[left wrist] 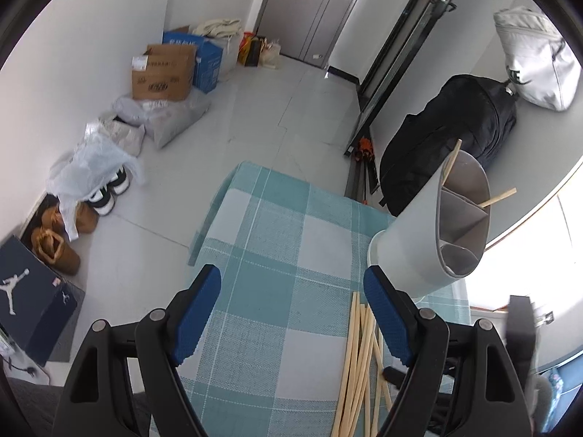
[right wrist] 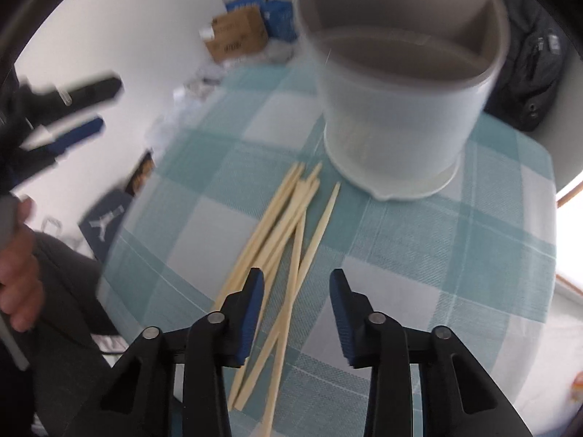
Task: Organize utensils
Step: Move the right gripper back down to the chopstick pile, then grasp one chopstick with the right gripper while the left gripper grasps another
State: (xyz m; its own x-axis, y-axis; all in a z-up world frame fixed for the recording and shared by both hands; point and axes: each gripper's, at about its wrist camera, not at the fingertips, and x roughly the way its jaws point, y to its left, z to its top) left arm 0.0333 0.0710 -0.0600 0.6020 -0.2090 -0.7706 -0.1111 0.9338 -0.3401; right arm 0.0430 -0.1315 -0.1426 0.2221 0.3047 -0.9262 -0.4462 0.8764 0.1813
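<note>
Several pale wooden chopsticks lie in a loose bundle on the teal checked tablecloth, just in front of a grey round utensil holder with divided compartments. Two chopsticks stand in the holder. My right gripper hangs close over the near ends of the bundle. Its jaws stand partly apart with chopsticks passing beneath the gap, and no pad presses on them. My left gripper is open over bare cloth, with the chopsticks under its right finger. Nothing is held.
The table's far and left edges drop to a tiled floor. Along the wall lie cardboard boxes, plastic bags, shoes and a dark shoebox. A black backpack and a white bag sit right. A hand shows at left.
</note>
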